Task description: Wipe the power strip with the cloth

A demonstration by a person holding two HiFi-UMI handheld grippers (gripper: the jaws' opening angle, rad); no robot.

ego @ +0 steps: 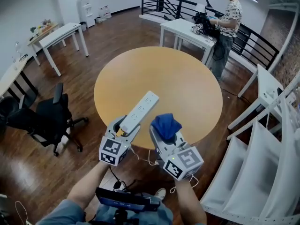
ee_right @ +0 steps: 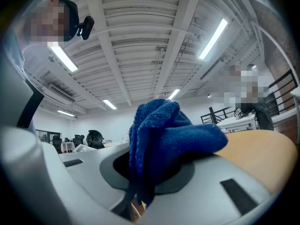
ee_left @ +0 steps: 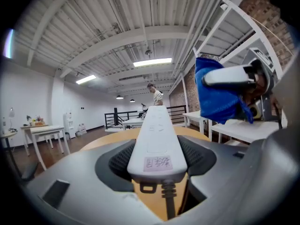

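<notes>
- Left gripper [ego: 125,128] jaws are clamped on the power strip [ego: 139,111] at its cord end, above the table [ego: 187,78]; wiping pressure could lever it loose.
- Right gripper [ego: 165,134] jaws pinch the bunched cloth [ego: 166,125], which might snag.

A round table [ego: 187,88], black chair [ego: 49,118], person [ego: 229,18] at white desk [ego: 180,29].

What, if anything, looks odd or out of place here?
Nothing looks spilled or broken. The one oddity: the power strip sticks out slantwise over the table, clamped at its cord end by the left gripper. The right gripper holds a bunched cloth.
</notes>
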